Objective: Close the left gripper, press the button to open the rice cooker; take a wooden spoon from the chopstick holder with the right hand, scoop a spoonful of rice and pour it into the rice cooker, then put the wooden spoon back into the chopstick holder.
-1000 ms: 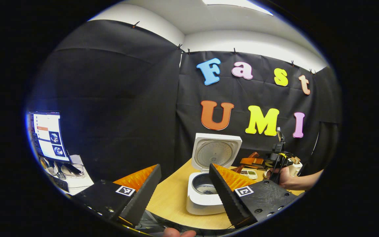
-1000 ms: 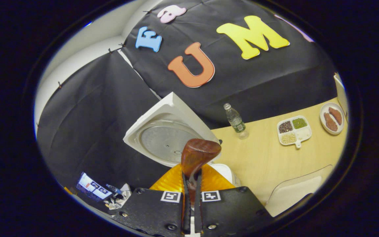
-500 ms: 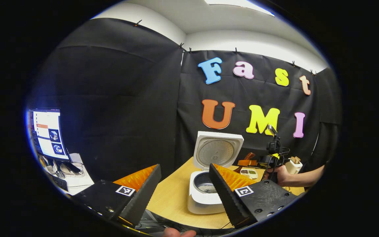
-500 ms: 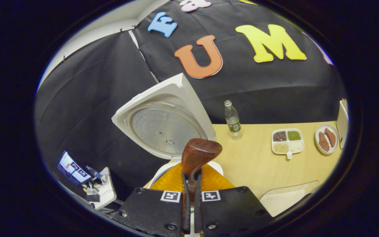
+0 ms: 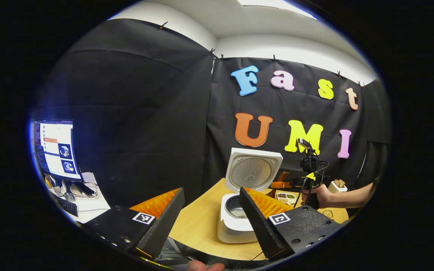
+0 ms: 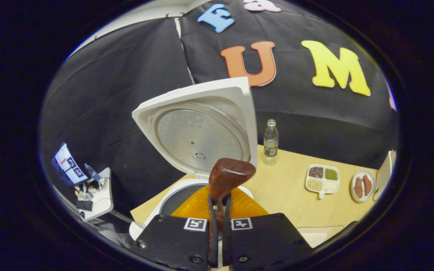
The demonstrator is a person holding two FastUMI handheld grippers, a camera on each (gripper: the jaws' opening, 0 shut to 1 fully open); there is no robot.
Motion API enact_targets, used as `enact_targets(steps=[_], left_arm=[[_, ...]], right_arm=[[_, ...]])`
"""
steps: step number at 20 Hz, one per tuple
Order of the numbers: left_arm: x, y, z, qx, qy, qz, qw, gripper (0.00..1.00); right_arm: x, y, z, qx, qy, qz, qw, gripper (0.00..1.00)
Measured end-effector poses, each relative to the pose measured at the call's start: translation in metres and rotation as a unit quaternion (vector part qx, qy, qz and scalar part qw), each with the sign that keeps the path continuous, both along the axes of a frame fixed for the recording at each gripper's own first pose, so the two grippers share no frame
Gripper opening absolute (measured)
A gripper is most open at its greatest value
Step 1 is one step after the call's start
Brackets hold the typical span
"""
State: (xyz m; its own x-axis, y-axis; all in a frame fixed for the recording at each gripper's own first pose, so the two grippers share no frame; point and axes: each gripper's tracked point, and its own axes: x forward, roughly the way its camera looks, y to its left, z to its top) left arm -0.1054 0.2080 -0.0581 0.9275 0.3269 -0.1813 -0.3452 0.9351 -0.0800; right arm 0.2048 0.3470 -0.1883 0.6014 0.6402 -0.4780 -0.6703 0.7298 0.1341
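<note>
**userA:** Rice cooker (image 5: 239, 222) in left gripper view: lid up, sitting on the table (image 5: 198, 229) just past the left gripper (image 5: 211, 214). Its fingers are spread wide, nothing in them. Farther right, a hand (image 5: 320, 195) holds the right gripper (image 5: 309, 177), w/ the chopstick holder (image 5: 337, 186) just beyond it, sticks poking out. Monitor (image 5: 55, 150) off to the left, not in the way.

**userB:** Right gripper view: right gripper (image 6: 217, 210) fingers clamped on the wooden spoon (image 6: 226, 180), handle running straight up between them, bowl end out front. Can't tell if any rice is in it. Open pot is right below/ahead of the spoon, so I'd guess it's at or near the pour step. For the return, holder lies off to the right, imo. Water bottle (image 6: 270, 143), divided dish of grains (image 6: 322, 178), plate (image 6: 362, 186) well apart on the table, none blocking.
</note>
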Motion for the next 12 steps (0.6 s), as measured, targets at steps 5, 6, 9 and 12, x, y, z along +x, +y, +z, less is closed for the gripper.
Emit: enact_targets(steps=[5, 6, 9, 12], left_arm=[[-0.005, -0.001, -0.004, -0.003, 0.001, -0.001, 1.000, 0.94], [-0.005, -0.001, -0.004, -0.004, 0.000, -0.001, 1.000, 0.94], [-0.006, 0.000, -0.006, -0.006, -0.002, 0.000, 1.000, 0.94], [-0.009, 0.001, -0.007, -0.009, -0.003, 0.001, 1.000, 0.94]], right_arm=[[-0.011, 0.015, 0.005, -0.049, -0.052, 0.043, 0.997, 0.10], [-0.012, 0.017, 0.006, -0.059, -0.062, 0.050, 0.995, 0.10], [-0.020, 0.026, 0.012, -0.091, -0.102, 0.077, 0.988, 0.10], [-0.031, 0.036, 0.017, -0.126, -0.151, 0.112, 0.974, 0.10]])
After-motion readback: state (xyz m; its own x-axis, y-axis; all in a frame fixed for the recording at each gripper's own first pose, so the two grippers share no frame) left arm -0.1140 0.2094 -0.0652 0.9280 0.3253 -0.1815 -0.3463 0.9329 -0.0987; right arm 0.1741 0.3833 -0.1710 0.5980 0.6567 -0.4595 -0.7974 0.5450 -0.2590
